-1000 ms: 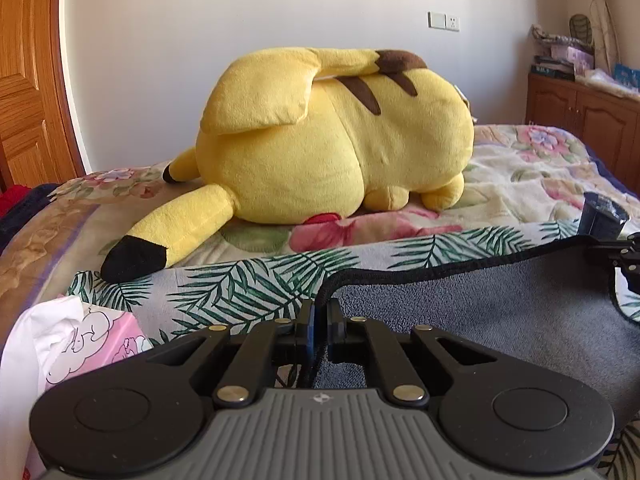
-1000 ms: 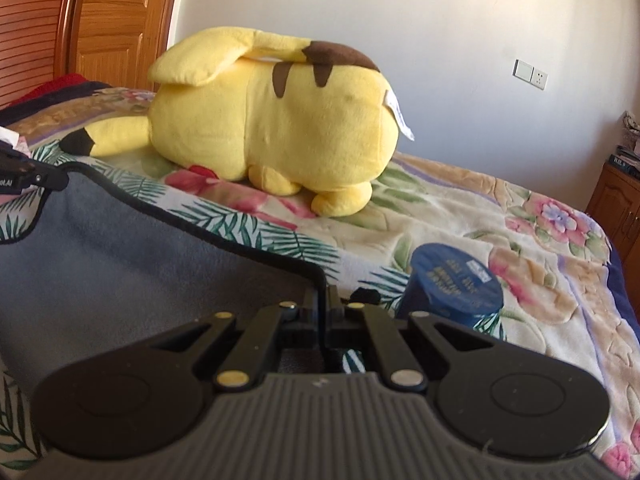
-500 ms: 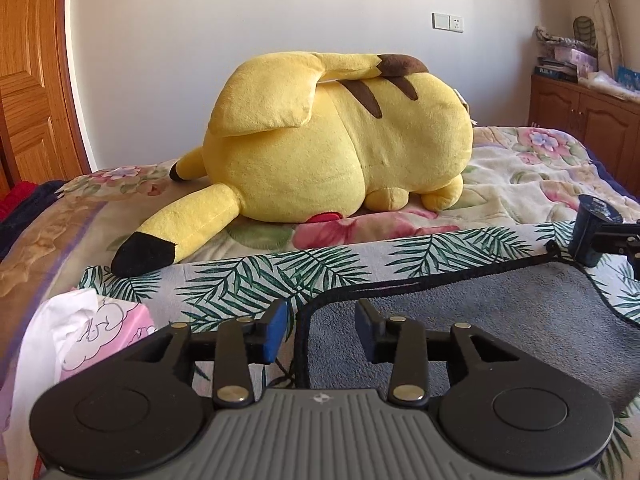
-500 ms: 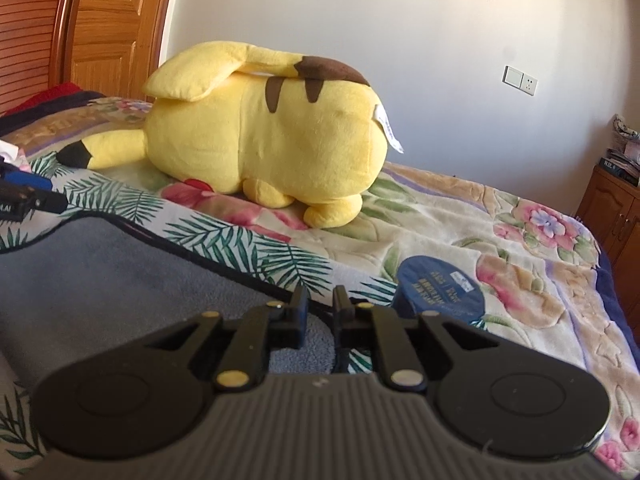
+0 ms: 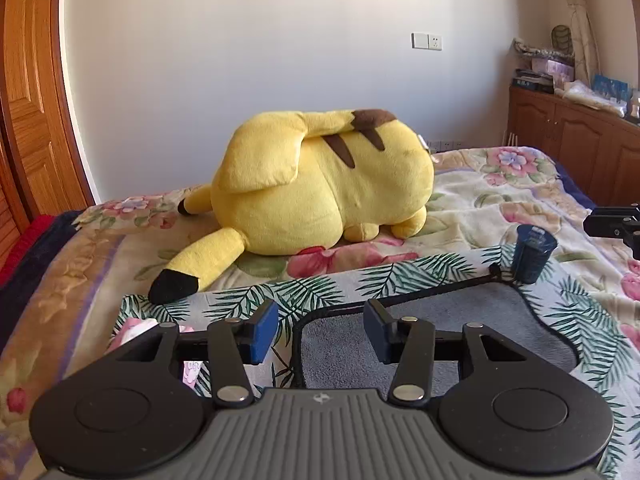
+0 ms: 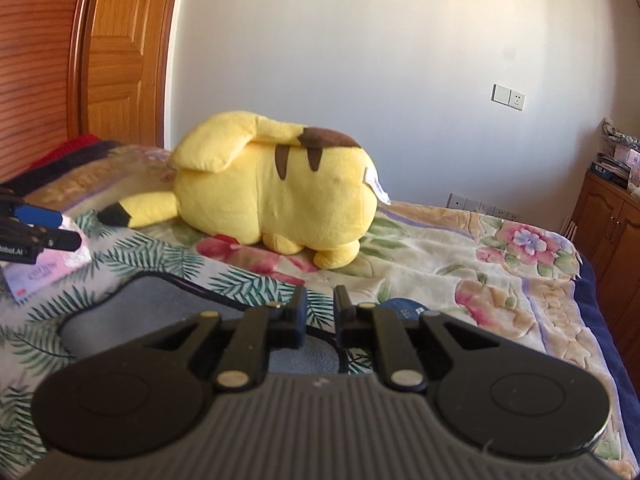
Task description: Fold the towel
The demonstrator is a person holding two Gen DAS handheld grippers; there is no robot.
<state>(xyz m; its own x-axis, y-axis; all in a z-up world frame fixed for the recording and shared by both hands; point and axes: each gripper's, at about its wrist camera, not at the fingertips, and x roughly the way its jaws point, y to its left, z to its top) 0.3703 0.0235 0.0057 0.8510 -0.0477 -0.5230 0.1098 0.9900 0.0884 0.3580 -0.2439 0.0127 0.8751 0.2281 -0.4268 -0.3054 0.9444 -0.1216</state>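
Left claw (image 5: 320, 330) released above grey towel (image 5: 440, 332); right claw (image 6: 320, 312) released, clear of towel.

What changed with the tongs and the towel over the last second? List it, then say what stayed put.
Both tongs let go of the grey towel: the left tongs and right tongs went from shut on its black-edged corners to open, lifting up and back. The towel now lies flat on the bed. The yellow plush, blue canister and tissue pack stayed put.
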